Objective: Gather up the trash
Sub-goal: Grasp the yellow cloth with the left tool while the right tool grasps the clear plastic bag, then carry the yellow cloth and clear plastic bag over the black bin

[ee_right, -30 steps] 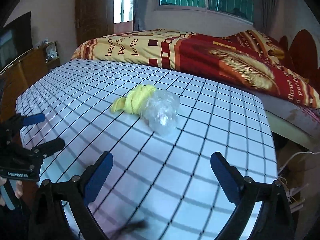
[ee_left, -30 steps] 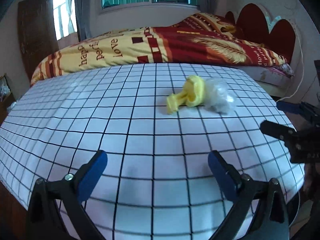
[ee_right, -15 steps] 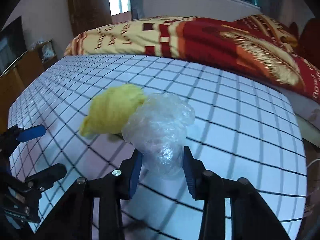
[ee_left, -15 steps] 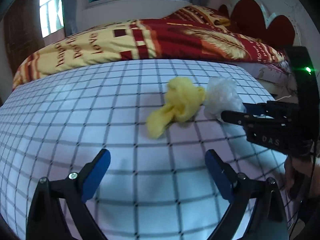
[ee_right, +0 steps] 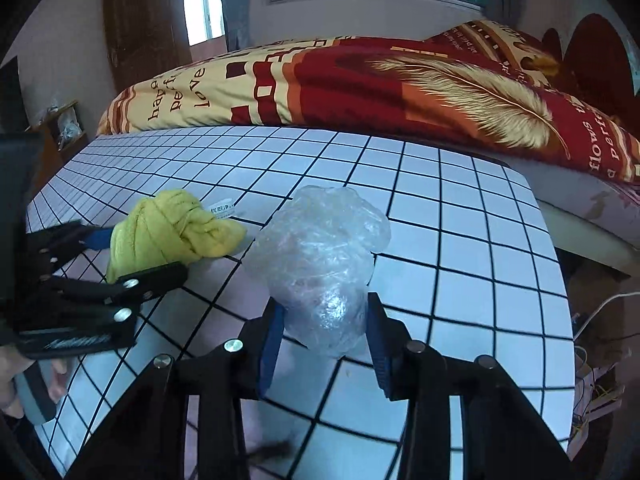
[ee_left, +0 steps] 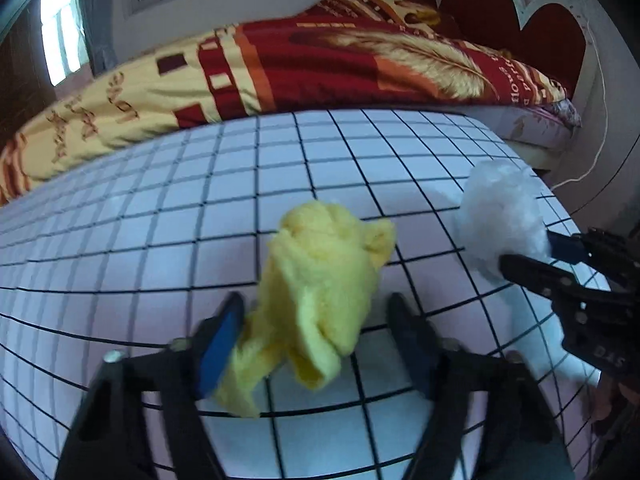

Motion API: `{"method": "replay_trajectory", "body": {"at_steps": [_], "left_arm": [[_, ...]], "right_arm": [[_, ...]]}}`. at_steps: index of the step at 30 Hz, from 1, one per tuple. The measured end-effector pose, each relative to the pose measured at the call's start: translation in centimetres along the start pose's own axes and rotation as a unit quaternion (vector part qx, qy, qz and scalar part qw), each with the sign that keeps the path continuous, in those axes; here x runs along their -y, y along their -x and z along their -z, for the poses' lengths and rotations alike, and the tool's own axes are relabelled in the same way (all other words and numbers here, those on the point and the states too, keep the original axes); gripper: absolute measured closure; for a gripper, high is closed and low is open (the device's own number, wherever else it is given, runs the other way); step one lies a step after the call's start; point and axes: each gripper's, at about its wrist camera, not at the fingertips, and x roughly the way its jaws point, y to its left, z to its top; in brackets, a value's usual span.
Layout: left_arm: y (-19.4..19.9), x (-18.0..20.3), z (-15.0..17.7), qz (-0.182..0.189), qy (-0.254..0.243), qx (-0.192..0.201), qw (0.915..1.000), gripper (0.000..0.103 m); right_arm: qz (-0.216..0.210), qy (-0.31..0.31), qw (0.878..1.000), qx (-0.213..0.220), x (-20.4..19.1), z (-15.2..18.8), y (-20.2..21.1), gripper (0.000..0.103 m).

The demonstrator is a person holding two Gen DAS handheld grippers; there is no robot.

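- A table covered in a white cloth ruled with a black grid (ee_right: 460, 240) is the landmark; both pieces of trash sit toward its near right part, in front of a bed with a red and yellow patterned quilt (ee_right: 360, 80).
- The crumpled yellow cloth wad (ee_left: 320, 276) lies on the grid cloth between the 2 blue-padded fingers of the left gripper (ee_left: 316, 340).
- The left gripper's jaws are closing: the left pad (ee_left: 218, 344) touches the wad's lower tail, while the right pad stands just beside the wad with a strip of grid cloth showing between them.
- In the right wrist view the same yellow wad (ee_right: 172, 232) sits on the table between the left gripper's 2 black fingers, left of the plastic ball.
- The crumpled ball of clear plastic film (ee_right: 324, 264) is to the right of the yellow wad, close beside it but apart from it.
- The right gripper (ee_right: 324, 340) has its 2 blue pads pressed against the lower sides of the plastic ball, jaws partly closed and gripping it.
- In the left wrist view the plastic ball (ee_left: 500, 216) shows near the table's right edge, with the right gripper's black fingers around its near end.
- A small white printed label (ee_right: 222, 208) lies flat on the grid cloth just behind the yellow wad.
- A person's hand (ee_right: 16, 380) shows at the lower left of the right wrist view, holding the left gripper's handle.
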Motion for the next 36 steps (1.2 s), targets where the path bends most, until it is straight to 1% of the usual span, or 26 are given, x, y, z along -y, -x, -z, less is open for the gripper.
{"method": "replay_trajectory", "body": {"at_steps": [1,4,6,10,13,16,19,28,36], "left_arm": [[0.1,0.1,0.2,0.003,0.000,-0.001,1.0000,0.071],[1.4,0.6,0.8,0.019,0.006,0.010,0.9998,0.074],[3.5,1.9,1.9,0.009,-0.006,0.031,0.9994,0.074],[6.8,4.4,3.5,0.012,-0.025,0.051,0.9983,0.074],[9.5,6.3,5.0,0.022,-0.031,0.064,0.9972,0.074],[11.4,7.8,6.0,0.028,-0.037,0.076,0.9960,0.074],[13.4,9.3,7.2,0.043,-0.034,0.085,0.9949,0.074],[16.8,12.1,10.0,0.065,-0.041,0.093,0.9927,0.074],[18.5,15.8,12.4,0.091,-0.064,0.093,0.9895,0.074]], "right_arm": [[0.001,-0.001,1.000,0.003,0.0,0.2,0.4,0.061],[0.003,-0.004,1.000,0.008,0.1,0.7,2.0,0.062],[0.007,-0.004,1.000,0.015,0.2,1.1,3.3,0.062],[0.016,-0.010,0.999,0.030,0.3,2.7,7.2,0.062],[0.025,-0.011,0.999,0.042,0.1,4.3,10.5,0.062],[0.034,-0.016,0.998,0.054,-0.1,6.2,14.1,0.062],[0.044,-0.018,0.997,0.064,-0.2,7.8,16.9,0.062],[0.067,-0.041,0.994,0.079,0.2,12.5,23.4,0.062],[0.095,-0.068,0.990,0.082,1.7,15.9,27.5,0.062]]}}
